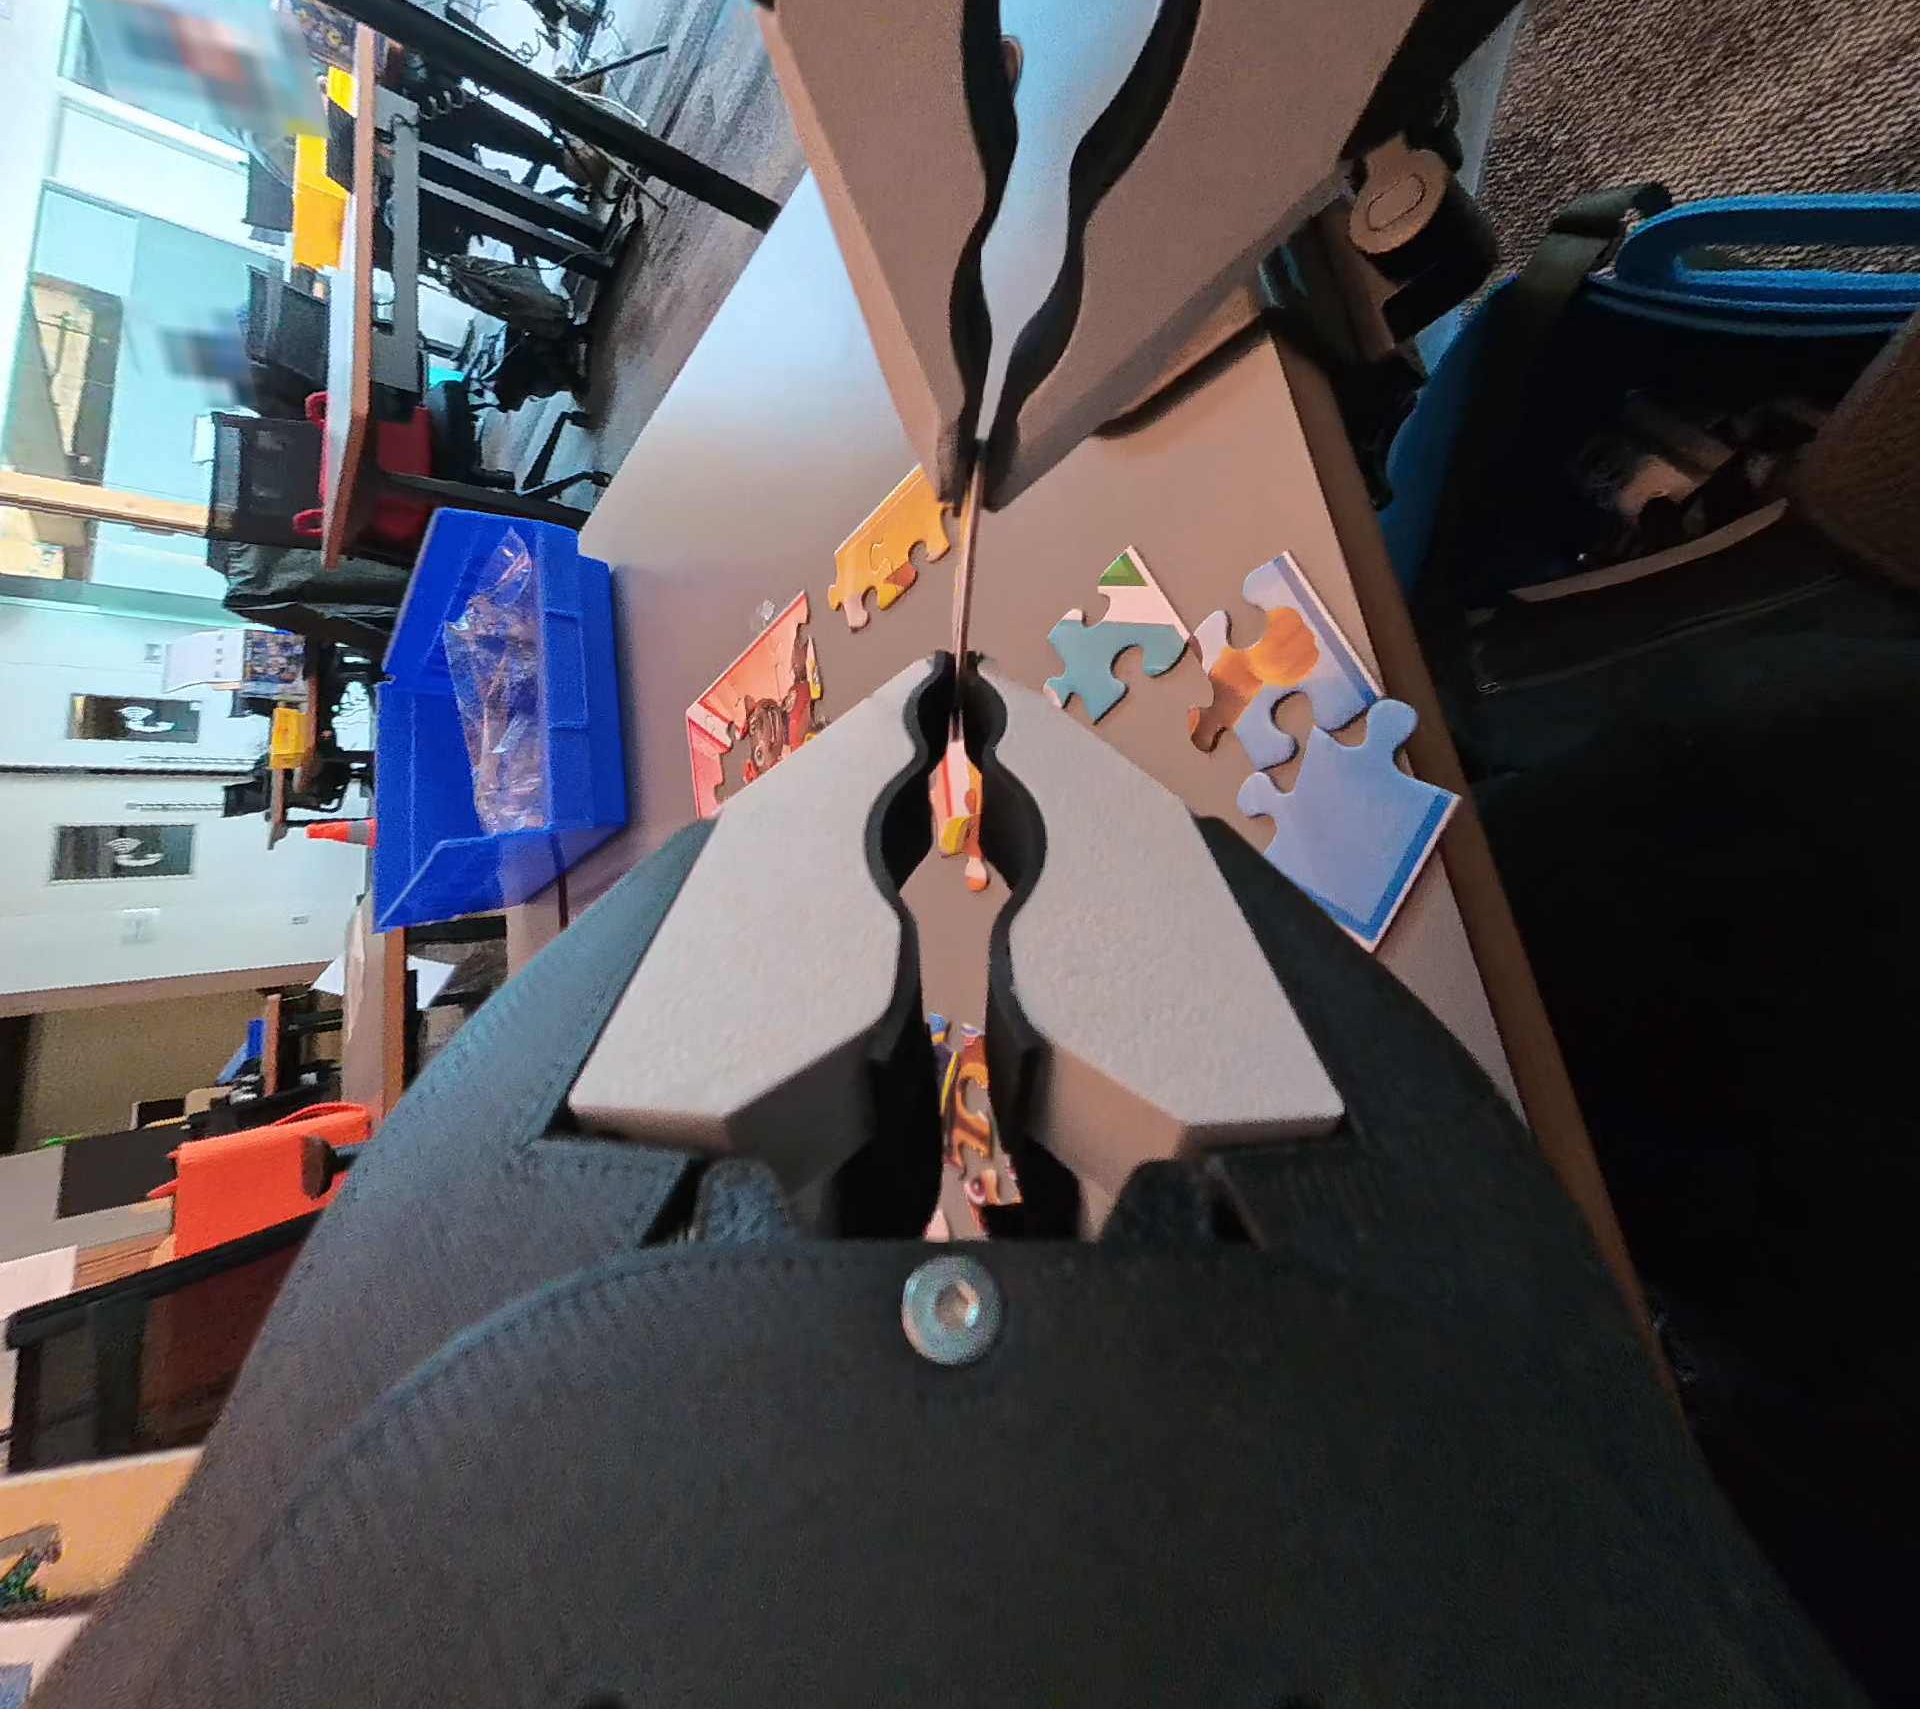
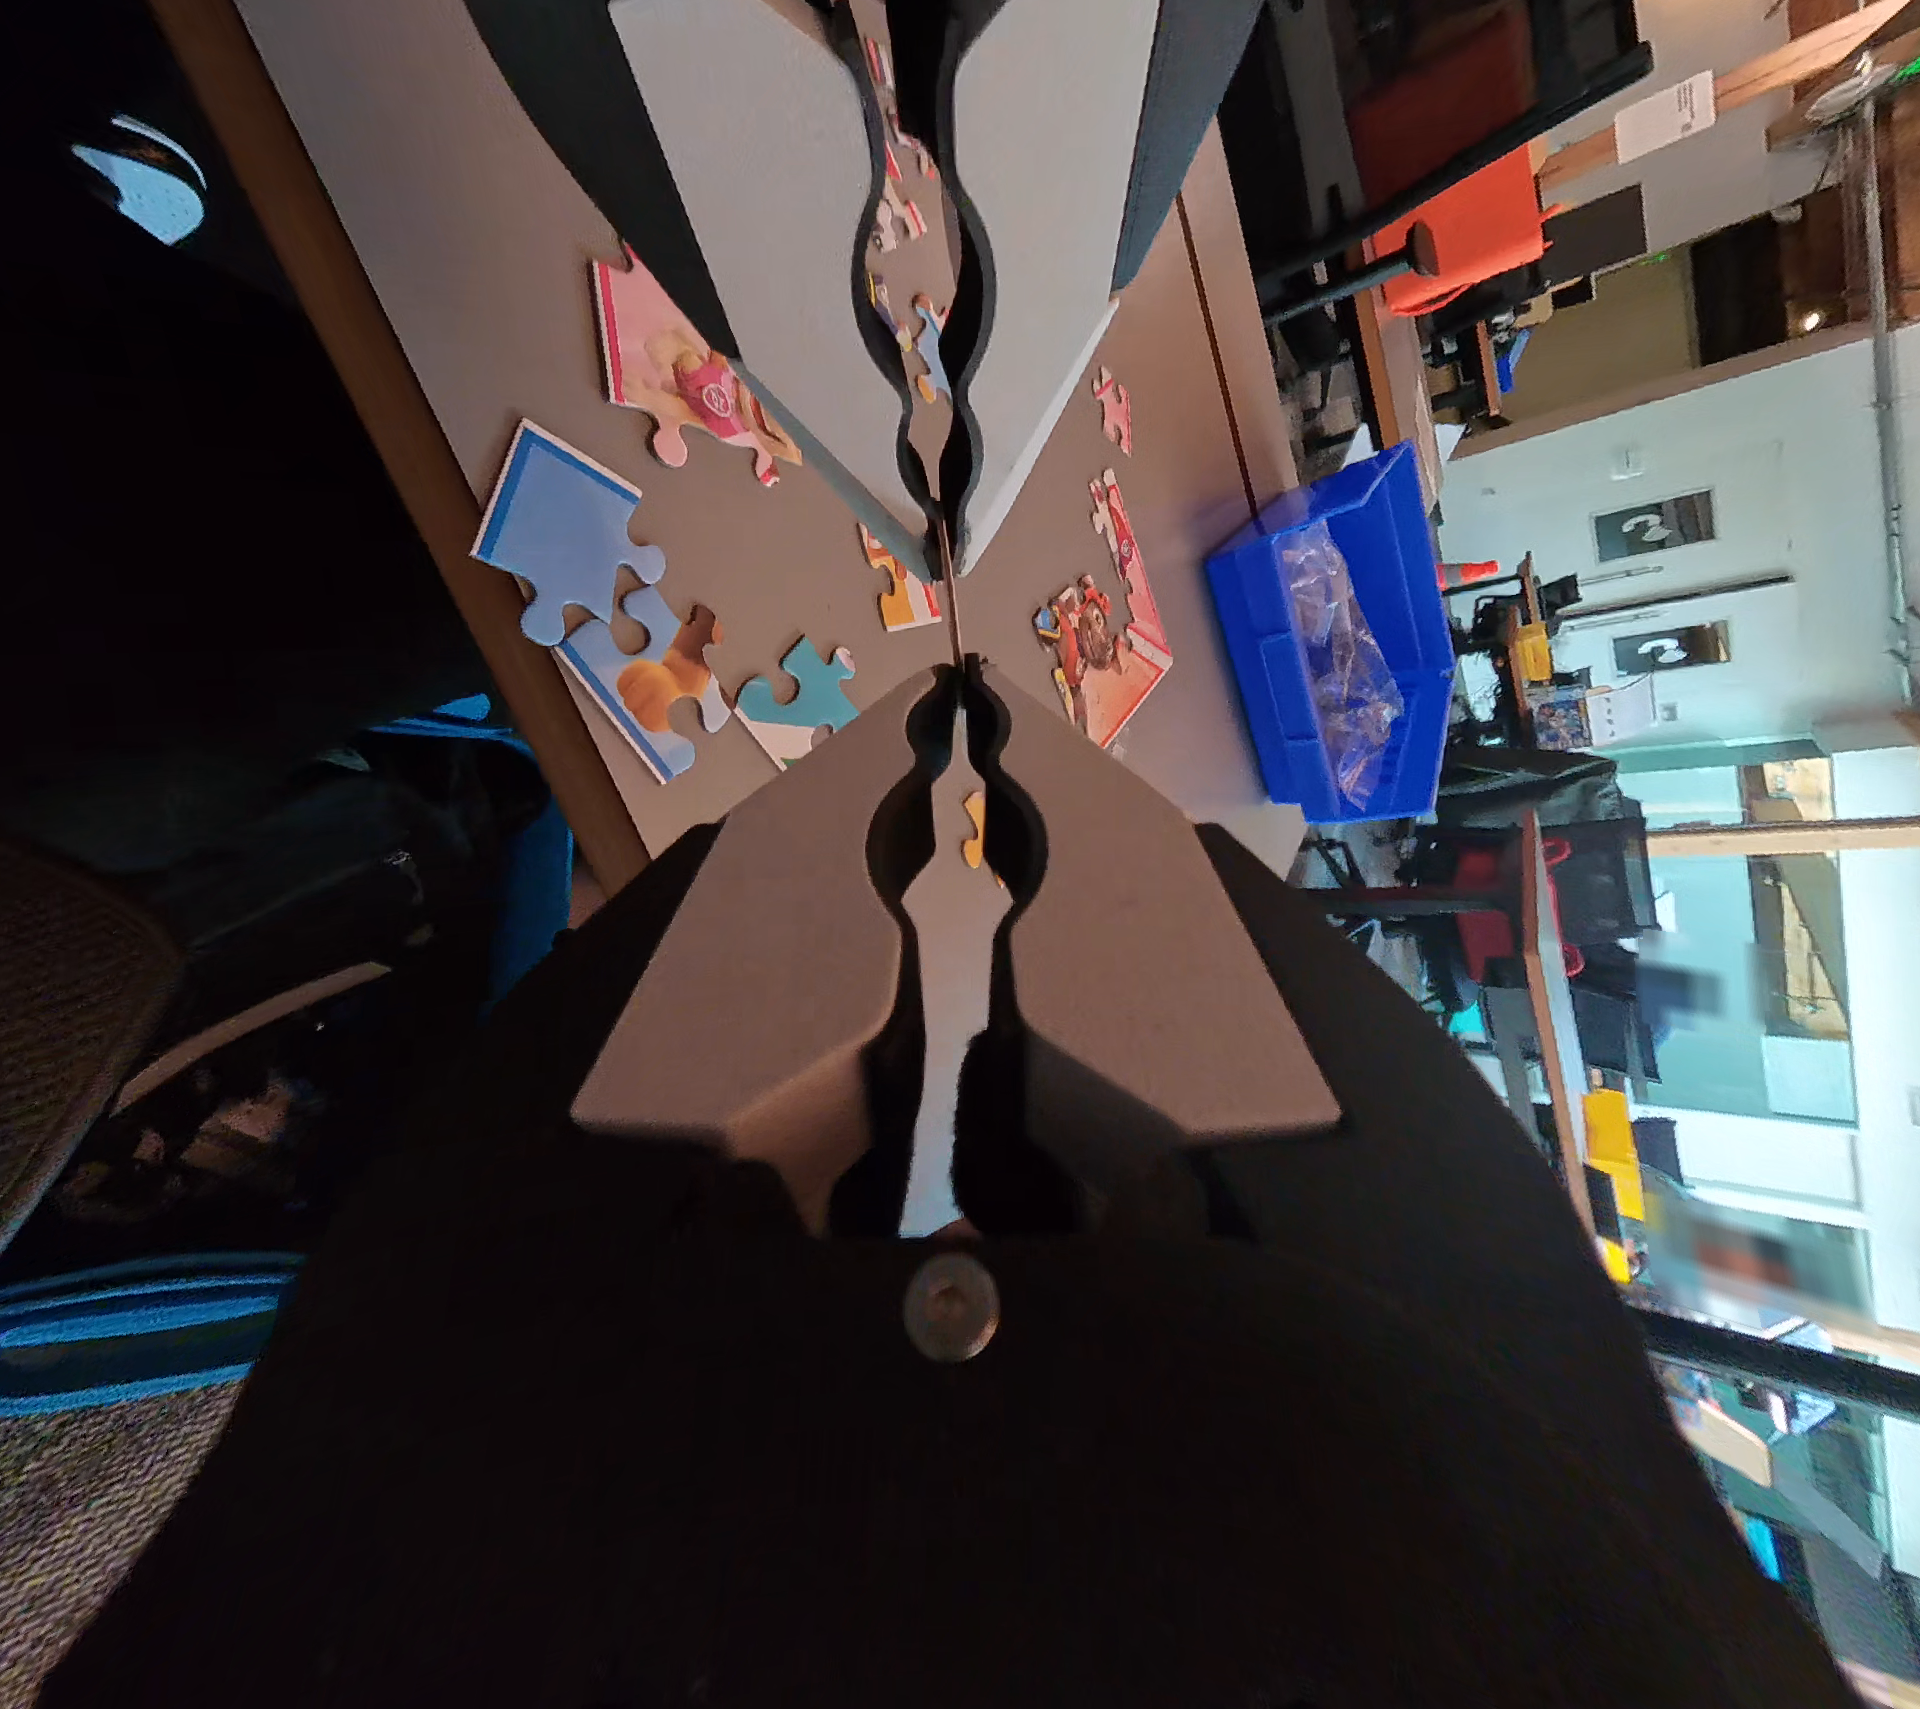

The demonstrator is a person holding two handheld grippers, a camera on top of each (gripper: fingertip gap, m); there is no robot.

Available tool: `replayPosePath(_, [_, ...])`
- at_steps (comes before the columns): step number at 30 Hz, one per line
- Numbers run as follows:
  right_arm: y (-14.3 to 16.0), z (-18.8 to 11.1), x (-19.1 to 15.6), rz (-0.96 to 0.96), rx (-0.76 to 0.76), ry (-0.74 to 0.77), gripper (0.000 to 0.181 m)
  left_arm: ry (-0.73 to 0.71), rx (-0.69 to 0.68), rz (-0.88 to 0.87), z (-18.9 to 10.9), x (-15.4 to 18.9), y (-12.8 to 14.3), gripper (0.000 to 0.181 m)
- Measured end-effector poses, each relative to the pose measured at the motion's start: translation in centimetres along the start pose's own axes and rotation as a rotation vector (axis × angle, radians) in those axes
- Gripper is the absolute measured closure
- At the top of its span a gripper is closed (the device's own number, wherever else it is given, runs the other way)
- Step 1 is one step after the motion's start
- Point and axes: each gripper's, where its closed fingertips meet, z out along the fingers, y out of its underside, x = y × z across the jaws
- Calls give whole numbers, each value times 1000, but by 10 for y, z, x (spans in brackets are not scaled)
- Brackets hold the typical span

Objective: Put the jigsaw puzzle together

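My left gripper (image 1: pixel 954 677) and my right gripper (image 1: pixel 971 480) face each other tip to tip above the grey table (image 1: pixel 727 412). Both are shut on one thin puzzle piece (image 1: pixel 966 584), seen edge-on and spanning between their tips. The right wrist view shows the same: right gripper (image 2: pixel 956 672), left gripper (image 2: pixel 945 542), the piece's edge (image 2: pixel 951 610). Loose pieces lie on the table below: joined blue pieces (image 2: pixel 603 579), a teal piece (image 2: pixel 805 683), a pink piece (image 2: pixel 686 371), a red piece (image 2: pixel 1101 651), an orange-yellow piece (image 2: pixel 899 584).
A blue bin (image 2: pixel 1340 641) holding a clear plastic bag stands at the table's far side; it also shows in the left wrist view (image 1: pixel 499 724). The table's brown front edge (image 2: pixel 343 288) runs beside the blue pieces. A dark bag and chair sit beyond that edge. Only a small space, under 4 cm, lies between the two pairs of fingers.
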Motion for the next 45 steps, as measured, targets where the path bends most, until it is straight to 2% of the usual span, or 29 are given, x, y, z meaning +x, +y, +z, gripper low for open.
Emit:
replayPosePath(6, [27, 10, 3, 43, -87, -32, 181, 57, -4, -33, 16, 1, -2, 181])
replayPosePath(10, [28, 10, 9, 65, -103, -3, 171, 75, -126, -56, 33, 0, 9, 181])
replayPosePath(16, [36, 22, 8, 19, -88, -6, 180, 74, -122, -58, 49, -6, 5, 181])
replayPosePath(21, [63, 34, 11, 15, -105, -17, 181, 96, -77, -93, 62, -16, 5, 181])
replayPosePath(24, [59, 33, 19, 8, -52, 14, 181, 122, -101, -72, 72, -14, 10, 181])
replayPosePath(29, [67, 40, 20, -46, -81, 0, 172, 114, -76, -42, 79, -15, 5, 180])
replayPosePath(31, [67, 42, 19, -59, -69, 6, 179, 103, -60, -23, 79, -15, 2, 181])
replayPosePath(36, [70, 44, 19, -105, -66, 43, 181, 75, -44, 35, 80, -16, 2, 180])
replayPosePath(39, [80, 50, 17, -121, -66, 36, 181, 162, -22, 18, 82, -12, 8, 176])
replayPosePath(41, [93, 55, 16, -153, -102, 32, 181, 227, -16, 1, 82, -12, 15, 181])
replayPosePath(45, [103, 59, 18, -175, -104, 1, 181, 282, -42, -81, 92, -27, 31, 181])
